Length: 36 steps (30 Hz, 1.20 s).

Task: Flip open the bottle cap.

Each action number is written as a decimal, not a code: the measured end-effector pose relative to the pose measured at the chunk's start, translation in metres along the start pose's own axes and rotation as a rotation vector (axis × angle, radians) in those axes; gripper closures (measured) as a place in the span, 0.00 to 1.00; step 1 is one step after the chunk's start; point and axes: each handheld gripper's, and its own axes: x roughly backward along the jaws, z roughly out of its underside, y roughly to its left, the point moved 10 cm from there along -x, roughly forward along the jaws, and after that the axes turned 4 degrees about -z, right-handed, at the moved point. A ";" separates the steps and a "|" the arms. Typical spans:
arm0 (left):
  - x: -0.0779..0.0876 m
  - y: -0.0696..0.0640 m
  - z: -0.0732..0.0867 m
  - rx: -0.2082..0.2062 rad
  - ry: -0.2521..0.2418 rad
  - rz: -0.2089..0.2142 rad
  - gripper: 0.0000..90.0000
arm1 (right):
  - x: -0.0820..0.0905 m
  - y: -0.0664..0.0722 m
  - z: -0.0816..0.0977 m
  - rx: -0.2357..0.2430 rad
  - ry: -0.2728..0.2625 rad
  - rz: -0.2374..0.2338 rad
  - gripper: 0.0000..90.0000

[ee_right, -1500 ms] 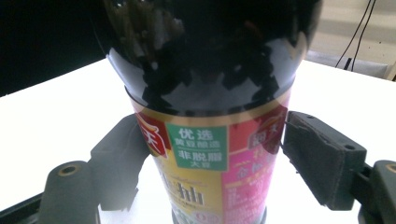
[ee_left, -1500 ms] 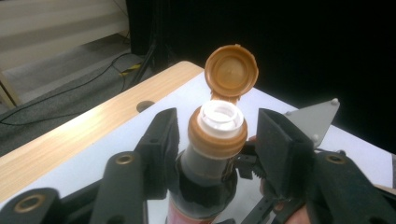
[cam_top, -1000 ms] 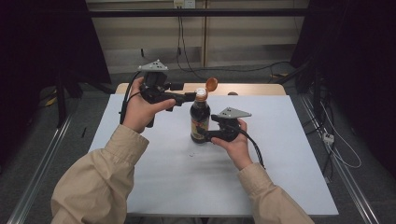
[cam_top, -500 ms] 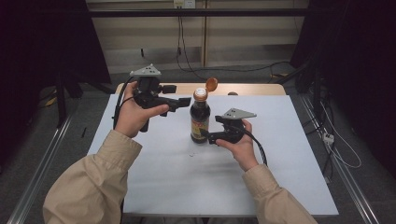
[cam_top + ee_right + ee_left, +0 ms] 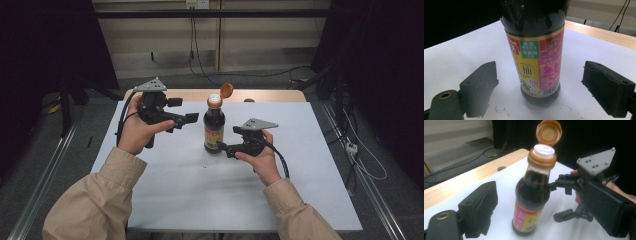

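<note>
A dark soy sauce bottle (image 5: pixel 214 127) stands upright just above the middle of the high view, on the white tabletop (image 5: pixel 310 165), with its orange flip cap (image 5: pixel 226 90) swung open and standing up behind the white spout. The left tongs (image 5: pixel 191 118) hang to the left of the bottle's neck at about shoulder height, apart from it; in the left gripper view their jaws are spread, one pad at lower left and the other at lower right of the frame, with the bottle (image 5: pixel 534 195) farther off between them and untouched. These jaws have just been opening, and nothing is pinched in them. The right tongs (image 5: pixel 221 148) sit low at the bottle's right, by the label; in the right gripper view the two pads stand well clear on either side of the bottle (image 5: pixel 536 57), so they too are spread, and they too have just been opening with the bottle between them but not gripped. The step in hand looks like the release after the cap was flipped up: the bottle is free-standing and both tools are letting go. If pouring is meant, the next move calls for one pair of tongs to close squarely on the labelled body; otherwise both can draw back without nudging the bottle, which could tip if clipped near the neck.
</note>
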 end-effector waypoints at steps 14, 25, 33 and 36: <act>0.001 -0.004 0.025 -0.022 0.020 0.019 0.11 | 0.013 0.001 0.008 -0.007 -0.001 0.004 0.15; 0.011 0.000 0.050 -0.006 0.002 0.017 0.10 | 0.028 0.006 0.010 0.000 -0.018 -0.010 0.15; 0.014 0.004 0.067 0.010 0.008 0.022 0.10 | 0.039 0.003 0.017 -0.008 -0.021 -0.002 0.15; 0.015 0.003 0.073 -0.002 0.012 0.019 0.10 | 0.043 0.001 0.021 -0.008 -0.020 0.005 0.15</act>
